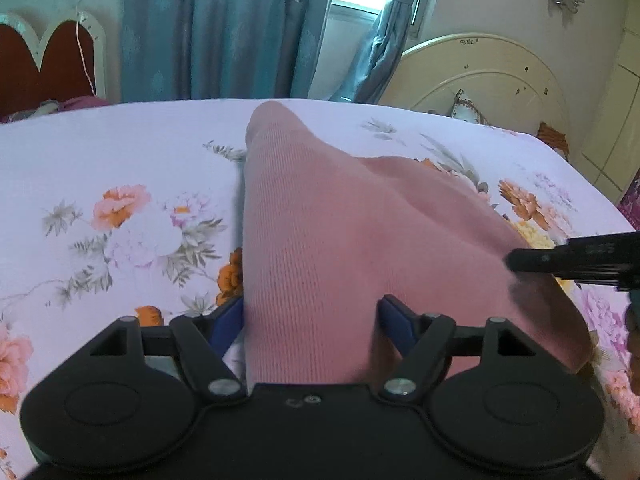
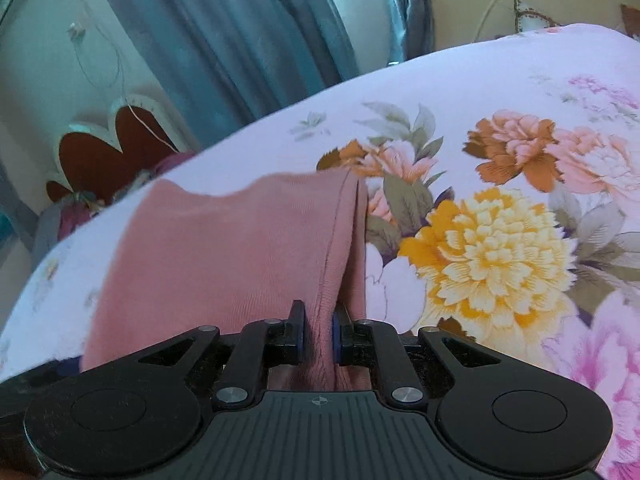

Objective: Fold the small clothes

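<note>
A pink ribbed knit garment (image 1: 320, 232) lies on the floral bedsheet (image 1: 120, 168), raised toward me at the near end. My left gripper (image 1: 312, 316) is open, its blue-padded fingers (image 1: 228, 320) wide apart with the cloth running between them. My right gripper (image 2: 319, 332) is shut on the garment's hemmed edge (image 2: 340, 240), the cloth bunched between its pads. The garment (image 2: 224, 248) spreads away to the left in the right wrist view. The right gripper's black tip also shows at the right edge of the left wrist view (image 1: 568, 260).
The bed's far edge meets blue curtains (image 1: 224, 28) and a window. A cream headboard (image 1: 488, 76) stands at the right, a red and white headboard (image 1: 48, 60) at the left. A cushion (image 1: 468, 108) lies by the cream headboard.
</note>
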The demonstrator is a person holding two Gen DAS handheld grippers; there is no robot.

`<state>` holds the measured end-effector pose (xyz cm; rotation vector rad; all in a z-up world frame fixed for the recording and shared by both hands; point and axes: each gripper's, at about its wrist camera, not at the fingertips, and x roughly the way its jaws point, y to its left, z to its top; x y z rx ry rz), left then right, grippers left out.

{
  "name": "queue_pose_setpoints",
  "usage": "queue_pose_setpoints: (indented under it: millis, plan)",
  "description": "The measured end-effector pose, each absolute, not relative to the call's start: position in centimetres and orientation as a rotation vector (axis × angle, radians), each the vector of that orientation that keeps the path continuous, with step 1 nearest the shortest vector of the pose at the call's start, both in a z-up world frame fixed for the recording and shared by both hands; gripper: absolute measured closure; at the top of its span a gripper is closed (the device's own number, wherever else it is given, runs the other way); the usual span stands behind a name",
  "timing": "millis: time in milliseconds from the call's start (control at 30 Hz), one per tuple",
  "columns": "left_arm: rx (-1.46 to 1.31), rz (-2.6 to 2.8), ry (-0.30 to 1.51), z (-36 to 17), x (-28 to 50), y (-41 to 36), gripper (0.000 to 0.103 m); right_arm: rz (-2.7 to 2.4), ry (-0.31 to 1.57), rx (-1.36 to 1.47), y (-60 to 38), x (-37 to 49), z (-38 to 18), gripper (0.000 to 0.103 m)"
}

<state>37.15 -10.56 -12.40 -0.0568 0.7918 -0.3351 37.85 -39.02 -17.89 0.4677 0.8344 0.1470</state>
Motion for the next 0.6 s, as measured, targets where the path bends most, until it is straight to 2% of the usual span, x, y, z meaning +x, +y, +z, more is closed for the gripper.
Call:
queue_pose_setpoints:
  millis: [333,433,600]
  plan:
    - [-0.057,-0.329,0.804,-12.7,37.0,-11.1,0.028,0.141,0.854,0.385,-38.2,32.0,-16.7,0.091]
    - [-0.058,-0.329,0.809,-13.0,37.0,-11.2,0.027,0.078,0.882,0.243,-37.3,32.0,-17.9,0.091]
    - [-0.074,-0.331,0.834,-11.9,37.2,-11.0,0.028,0.099,0.873,0.209,-37.0,32.7,-17.5,0.091]
